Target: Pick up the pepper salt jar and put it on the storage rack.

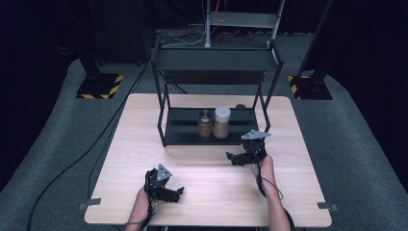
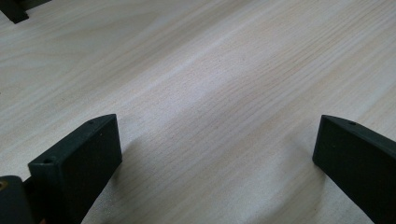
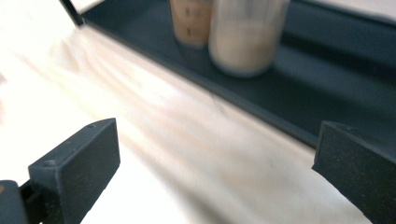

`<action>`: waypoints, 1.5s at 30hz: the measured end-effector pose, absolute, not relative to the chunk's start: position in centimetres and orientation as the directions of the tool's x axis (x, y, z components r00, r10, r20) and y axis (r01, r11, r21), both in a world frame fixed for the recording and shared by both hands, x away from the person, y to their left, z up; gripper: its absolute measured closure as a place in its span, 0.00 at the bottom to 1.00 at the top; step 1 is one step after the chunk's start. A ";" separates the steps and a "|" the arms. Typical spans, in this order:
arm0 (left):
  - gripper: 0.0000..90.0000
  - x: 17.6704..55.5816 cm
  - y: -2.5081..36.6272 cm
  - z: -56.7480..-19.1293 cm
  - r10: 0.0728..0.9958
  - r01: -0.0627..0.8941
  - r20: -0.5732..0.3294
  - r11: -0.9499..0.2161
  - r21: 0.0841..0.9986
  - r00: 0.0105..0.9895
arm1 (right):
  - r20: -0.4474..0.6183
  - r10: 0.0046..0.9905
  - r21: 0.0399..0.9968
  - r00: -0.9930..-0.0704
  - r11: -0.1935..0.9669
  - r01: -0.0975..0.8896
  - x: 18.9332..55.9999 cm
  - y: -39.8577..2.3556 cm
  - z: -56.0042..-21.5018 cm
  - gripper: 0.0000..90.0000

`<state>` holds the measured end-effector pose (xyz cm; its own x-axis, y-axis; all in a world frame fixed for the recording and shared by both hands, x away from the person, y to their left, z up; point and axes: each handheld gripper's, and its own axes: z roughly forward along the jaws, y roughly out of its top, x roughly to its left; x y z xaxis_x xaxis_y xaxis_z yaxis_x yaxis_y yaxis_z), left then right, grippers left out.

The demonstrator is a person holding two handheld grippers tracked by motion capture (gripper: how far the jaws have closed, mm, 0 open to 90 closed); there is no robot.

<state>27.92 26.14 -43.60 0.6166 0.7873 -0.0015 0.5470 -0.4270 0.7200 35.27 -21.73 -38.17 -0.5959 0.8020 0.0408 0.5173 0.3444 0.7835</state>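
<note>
The left gripper (image 1: 179, 191) is held open over the tabletop (image 1: 216, 187); the right gripper (image 1: 229, 157), open and empty, is near two jars (image 1: 214, 122) already shelved.

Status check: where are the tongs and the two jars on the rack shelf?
Left tongs open, empty, over bare table. Right tongs open, empty, just off the rack's lower shelf. White-lidded jar and metal-lidded jar upright there, side by side. Nothing between.

Two jars, one rack, two grippers on a single table.

One light wooden table (image 1: 144, 144) bears one black two-tier metal rack (image 1: 183, 132) with two jars: one white-lidded jar (image 1: 222, 122), one silver-lidded jar (image 1: 205, 123). Two black hand-held grippers: left (image 1: 179, 191), right (image 1: 230, 157).
</note>
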 end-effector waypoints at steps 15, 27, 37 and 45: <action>0.01 27.9 26.1 -43.6 0.787 0.546 -0.001 -0.427 0.720 0.617 | 0.059 0.839 0.768 -0.542 0.309 0.561 27.6 -23.6 -42.7 0.00; 0.01 27.9 26.1 -43.6 0.787 0.546 0.000 -0.427 0.721 0.617 | 0.091 0.863 0.793 -0.497 0.239 0.561 26.0 -24.6 -44.1 0.00; 0.01 27.9 26.1 -43.6 0.787 0.544 0.001 -0.428 0.722 0.617 | 0.075 0.871 0.799 -0.485 0.239 0.552 25.5 -24.3 -44.2 0.00; 0.01 27.8 26.1 -43.7 0.786 0.540 0.008 -0.431 0.723 0.618 | 0.070 0.878 0.792 -0.473 0.239 0.562 25.6 -24.0 -44.1 0.01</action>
<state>27.75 26.07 -43.65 0.6179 0.7862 0.0076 0.5396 -0.4311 0.7232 25.59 -23.96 -44.06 -0.4734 0.8780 0.0704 0.5616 0.2393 0.7921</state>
